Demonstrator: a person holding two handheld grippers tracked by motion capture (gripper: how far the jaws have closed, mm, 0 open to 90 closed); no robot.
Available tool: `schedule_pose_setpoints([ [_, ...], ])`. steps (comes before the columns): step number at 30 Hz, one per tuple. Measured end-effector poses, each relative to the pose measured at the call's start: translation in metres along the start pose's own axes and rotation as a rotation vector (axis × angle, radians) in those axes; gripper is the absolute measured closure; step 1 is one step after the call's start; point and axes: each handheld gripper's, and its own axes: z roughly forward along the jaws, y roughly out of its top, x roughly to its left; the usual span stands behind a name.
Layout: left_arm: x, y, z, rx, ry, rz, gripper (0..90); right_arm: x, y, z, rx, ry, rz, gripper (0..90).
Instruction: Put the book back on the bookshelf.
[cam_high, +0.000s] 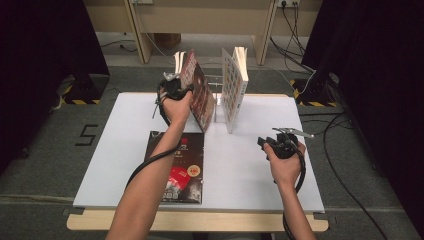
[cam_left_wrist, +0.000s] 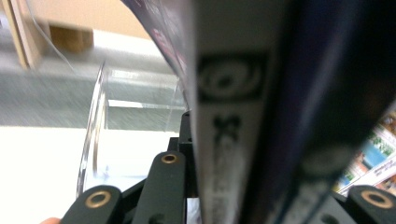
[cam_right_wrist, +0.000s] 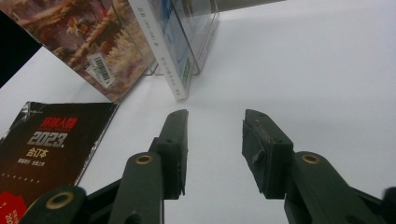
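Book in hand: my left gripper (cam_high: 176, 86) holds the dark-covered book (cam_high: 199, 90) by its near edge, tilted, its top leaning to the left in the high view.
Left fingers: clenched on that book, whose spine runs up between them in the left gripper view (blurred, so the lettering cannot be read).
Where the book is: at the far middle of the bench (cam_high: 250, 165), its lower edge down by the clear stand (cam_high: 218, 107), its red-brown cover facing right.
Clear stand: transparent plastic, just beside the tilted book and touching the white book (cam_high: 235, 87) on its other side; its curved edge (cam_left_wrist: 91, 140) shows in the left gripper view.
White book: upright, pages upward, standing against the stand, close to the book I hold but with a gap at the top.
Right gripper (cam_high: 270, 142): hovers over the right half of the bench, well apart from both standing books.
Right fingers: released, with bare white bench between them and nothing held (cam_right_wrist: 212, 149).
Magazine (cam_high: 180, 167): flat on the near left of the bench, black cover with red patches, partly under my left forearm.
Same magazine (cam_right_wrist: 44, 144): left of the right fingers in the right gripper view, its corner creased.
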Motion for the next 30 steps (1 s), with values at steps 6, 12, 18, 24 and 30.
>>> schedule_pose_setpoints([
  [6, -0.023, 0.004, -0.004, -0.106, 0.042, 0.216, 76.0, -0.001, 0.0, 0.001, -0.004, -0.001, -0.001, 61.2],
  [12, -0.022, -0.013, 0.002, -0.142, 0.046, 0.251, 75.6, 0.0, -0.001, 0.001, -0.002, 0.0, -0.011, 61.3],
  [18, -0.019, -0.019, -0.004, -0.174, 0.044, 0.279, 73.8, 0.0, -0.002, 0.003, 0.004, -0.002, -0.013, 61.3],
  [24, -0.016, -0.019, -0.011, -0.166, 0.026, 0.273, 66.7, 0.001, -0.002, 0.002, 0.007, 0.005, -0.007, 61.2],
  [30, -0.014, -0.019, -0.018, -0.145, -0.008, 0.245, 55.5, 0.002, -0.001, 0.001, 0.008, 0.007, -0.014, 61.1],
])
